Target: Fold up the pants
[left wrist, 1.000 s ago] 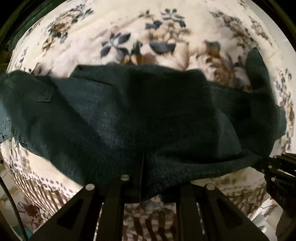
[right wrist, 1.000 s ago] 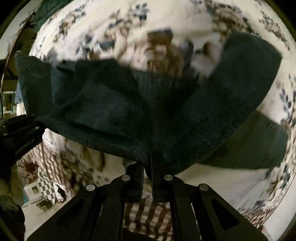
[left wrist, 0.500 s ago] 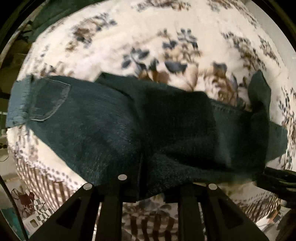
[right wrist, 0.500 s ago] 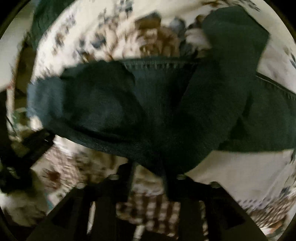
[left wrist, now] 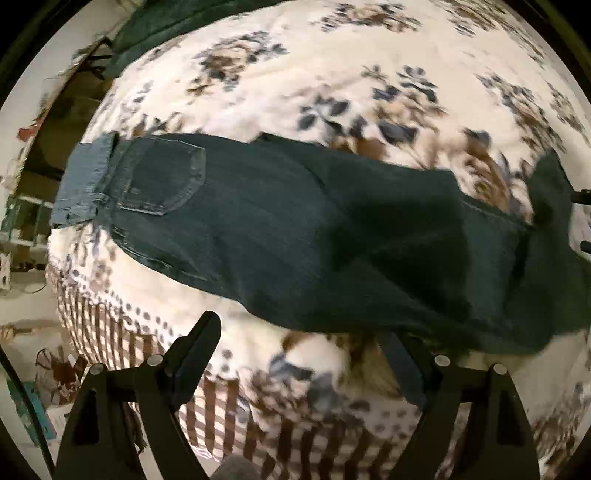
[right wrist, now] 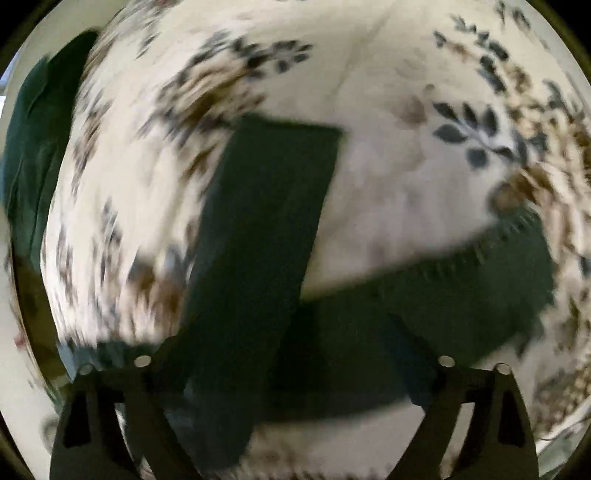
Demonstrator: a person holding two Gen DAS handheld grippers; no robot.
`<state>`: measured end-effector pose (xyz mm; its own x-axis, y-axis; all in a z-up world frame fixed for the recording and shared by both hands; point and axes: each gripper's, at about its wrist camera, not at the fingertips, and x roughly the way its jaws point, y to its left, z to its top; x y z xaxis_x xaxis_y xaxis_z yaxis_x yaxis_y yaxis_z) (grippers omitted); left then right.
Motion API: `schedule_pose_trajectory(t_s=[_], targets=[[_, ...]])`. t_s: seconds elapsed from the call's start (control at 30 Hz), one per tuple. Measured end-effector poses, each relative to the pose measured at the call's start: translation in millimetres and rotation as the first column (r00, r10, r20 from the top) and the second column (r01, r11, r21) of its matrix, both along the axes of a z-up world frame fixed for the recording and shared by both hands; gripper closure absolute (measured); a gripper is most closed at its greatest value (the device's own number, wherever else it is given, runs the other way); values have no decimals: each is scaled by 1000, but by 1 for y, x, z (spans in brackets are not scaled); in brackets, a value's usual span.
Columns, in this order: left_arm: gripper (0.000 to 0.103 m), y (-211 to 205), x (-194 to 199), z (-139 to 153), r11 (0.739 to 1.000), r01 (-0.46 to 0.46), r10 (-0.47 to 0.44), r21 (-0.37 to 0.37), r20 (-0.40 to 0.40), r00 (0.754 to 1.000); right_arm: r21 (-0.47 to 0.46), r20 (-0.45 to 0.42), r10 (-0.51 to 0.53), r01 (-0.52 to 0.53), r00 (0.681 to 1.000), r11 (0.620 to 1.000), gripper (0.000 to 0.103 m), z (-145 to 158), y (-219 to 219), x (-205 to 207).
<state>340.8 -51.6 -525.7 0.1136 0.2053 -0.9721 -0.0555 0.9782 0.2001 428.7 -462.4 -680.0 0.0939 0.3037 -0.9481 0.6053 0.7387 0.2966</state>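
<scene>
Dark blue-green jeans (left wrist: pixel 295 236) lie across a floral bedspread (left wrist: pixel 332 66), waistband and back pocket (left wrist: pixel 162 177) at the left, legs running right. My left gripper (left wrist: pixel 299 339) is open and empty, just in front of the jeans' near edge. In the blurred right wrist view my right gripper (right wrist: pixel 280 347) is open over the pant legs (right wrist: pixel 266 221); one leg runs up and away, the other (right wrist: pixel 461 288) lies off to the right. Part of the right gripper shows at the right edge of the left wrist view (left wrist: pixel 583 221).
The bed's checked and dotted border (left wrist: pixel 110 325) hangs down at the near edge. A dark green cloth (left wrist: pixel 166 26) lies at the far left of the bed; it also shows in the right wrist view (right wrist: pixel 33 147). Floor clutter (left wrist: pixel 37 387) sits lower left.
Both grippers have opened and let go of the jeans, which now lie on the bed. The left gripper has drawn back; the right view has swung over the leg ends.
</scene>
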Motion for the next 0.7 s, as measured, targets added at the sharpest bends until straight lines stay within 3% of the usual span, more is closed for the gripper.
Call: schedule_pose_trajectory(t_s=[0.07, 0.1, 0.17, 0.2, 0.23, 0.33, 0.47, 0.53, 0.7], targets=[[17, 1, 7, -1, 1000, -13, 13, 13, 13, 1000, 51, 9, -28, 28, 1000, 998, 15, -26, -8, 14], [17, 1, 12, -2, 1000, -16, 15, 25, 21, 1000, 70, 14, -31, 30, 999, 997, 24, -34, -10, 20], [17, -2, 15, 0, 999, -13, 12, 43, 31, 999, 82, 25, -41, 39, 999, 996, 56, -43, -8, 26], [17, -3, 17, 1, 998, -10, 8, 56, 37, 999, 69, 42, -42, 40, 998, 997, 84, -40, -8, 26], [17, -5, 16, 2, 998, -8, 5, 70, 42, 999, 34, 79, -30, 27, 996, 999, 95, -27, -6, 24], [17, -9, 7, 3, 996, -6, 1, 92, 50, 999, -50, 216, -22, 34, 976, 998, 96, 24, -12, 4], [17, -13, -2, -12, 997, -6, 4, 83, 14, 1000, -110, 333, -175, 222, 927, 969, 96, 82, -73, -68], [17, -18, -6, -25, 996, -2, 3, 90, -4, 1000, -124, 329, -226, 280, 917, 952, 96, 83, -100, -96], [17, -26, -13, -43, 996, 18, -15, 88, -41, 999, -64, 278, -318, 347, 907, 936, 96, 42, -124, -157]])
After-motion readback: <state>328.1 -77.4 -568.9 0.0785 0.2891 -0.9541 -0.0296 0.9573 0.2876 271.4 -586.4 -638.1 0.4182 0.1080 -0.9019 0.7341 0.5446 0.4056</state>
